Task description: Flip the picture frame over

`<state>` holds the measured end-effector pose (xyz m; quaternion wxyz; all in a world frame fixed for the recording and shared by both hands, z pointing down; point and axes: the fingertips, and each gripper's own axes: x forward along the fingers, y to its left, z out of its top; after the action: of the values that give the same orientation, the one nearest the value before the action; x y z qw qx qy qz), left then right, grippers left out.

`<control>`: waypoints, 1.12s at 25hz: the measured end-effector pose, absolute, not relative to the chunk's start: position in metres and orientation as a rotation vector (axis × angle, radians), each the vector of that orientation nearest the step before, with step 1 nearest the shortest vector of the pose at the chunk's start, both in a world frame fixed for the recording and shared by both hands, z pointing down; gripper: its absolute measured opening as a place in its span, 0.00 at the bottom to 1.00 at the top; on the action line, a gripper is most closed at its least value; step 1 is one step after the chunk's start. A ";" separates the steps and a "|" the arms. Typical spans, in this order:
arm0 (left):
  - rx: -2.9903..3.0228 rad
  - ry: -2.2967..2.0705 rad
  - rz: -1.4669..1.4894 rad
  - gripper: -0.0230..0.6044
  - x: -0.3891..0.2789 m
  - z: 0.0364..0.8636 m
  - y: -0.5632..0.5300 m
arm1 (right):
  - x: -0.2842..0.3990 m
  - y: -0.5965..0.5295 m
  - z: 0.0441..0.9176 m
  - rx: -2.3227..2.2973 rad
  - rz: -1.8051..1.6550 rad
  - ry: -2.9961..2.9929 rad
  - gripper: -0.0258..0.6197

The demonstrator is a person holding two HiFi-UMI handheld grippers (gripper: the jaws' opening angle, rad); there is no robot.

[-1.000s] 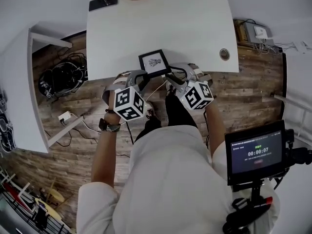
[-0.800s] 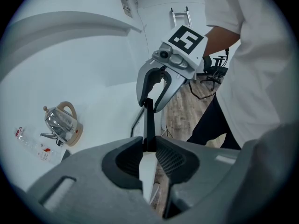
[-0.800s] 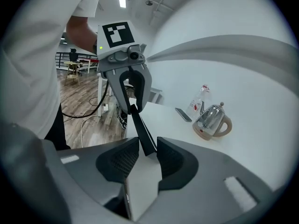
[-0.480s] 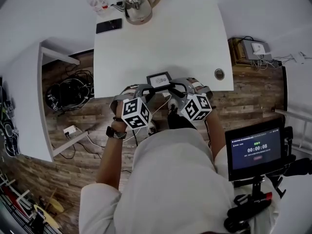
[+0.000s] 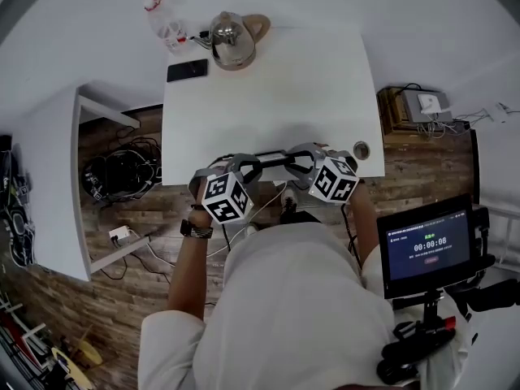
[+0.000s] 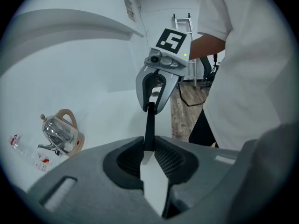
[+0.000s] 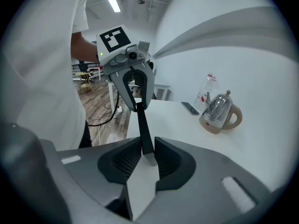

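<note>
The black picture frame (image 5: 275,158) hangs edge-on just over the near edge of the white table (image 5: 325,80), pinched between both grippers. My left gripper (image 5: 249,166) is shut on its left end, my right gripper (image 5: 301,160) on its right end; both jaws have just been closing with the frame between them. In the left gripper view the frame (image 6: 149,122) runs as a thin black bar from my left gripper (image 6: 148,149) to the right gripper (image 6: 159,85) opposite. In the right gripper view the frame (image 7: 142,125) runs the same way from my right gripper (image 7: 145,154) to the left gripper (image 7: 133,78).
At the table's far edge stand a steel kettle (image 5: 233,39), a dark phone (image 5: 187,70) and a plastic bottle (image 5: 162,19). A round grommet (image 5: 361,149) sits near the table's right front corner. A timer monitor (image 5: 428,249) stands on the right; cables (image 5: 118,177) lie on the floor at left.
The frame lay flat, picture up, at the table's near edge. Now it is off the table and turned on its edge between the two grippers, which have closed in on it.
</note>
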<state>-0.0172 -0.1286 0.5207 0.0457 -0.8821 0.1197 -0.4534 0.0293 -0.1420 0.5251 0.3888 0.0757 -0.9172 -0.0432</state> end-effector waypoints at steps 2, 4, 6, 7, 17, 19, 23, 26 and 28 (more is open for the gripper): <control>-2.703 0.344 -1.364 0.15 -0.014 0.518 -0.129 | 0.032 -0.142 0.523 0.128 -0.040 -2.331 0.18; -2.727 0.316 -1.353 0.15 -0.012 0.516 -0.128 | 0.034 -0.140 0.523 0.061 0.026 -2.324 0.17; -2.777 0.297 -1.333 0.15 -0.011 0.515 -0.127 | 0.035 -0.137 0.525 -0.001 0.107 -2.321 0.17; -2.805 0.291 -1.321 0.15 -0.012 0.514 -0.126 | 0.036 -0.136 0.526 -0.027 0.148 -2.320 0.17; -2.945 0.378 -1.244 0.16 -0.018 0.519 -0.144 | 0.031 -0.152 0.524 -0.057 0.241 -2.348 0.17; -2.972 0.411 -1.216 0.16 -0.018 0.518 -0.153 | 0.030 -0.162 0.523 -0.027 0.232 -2.367 0.17; -2.981 0.470 -1.220 0.17 -0.022 0.530 -0.195 | 0.026 -0.203 0.536 0.044 0.211 -2.387 0.18; -2.977 0.489 -1.231 0.18 -0.020 0.535 -0.205 | 0.030 -0.211 0.543 0.083 0.198 -2.378 0.19; -2.970 0.480 -1.241 0.18 -0.019 0.534 -0.208 | 0.032 -0.213 0.543 0.101 0.192 -2.369 0.20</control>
<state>-0.0190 -0.2083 0.5338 -0.0565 -0.9112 0.1473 -0.3807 0.0320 -0.2126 0.5430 0.3721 0.0392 -0.9243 0.0750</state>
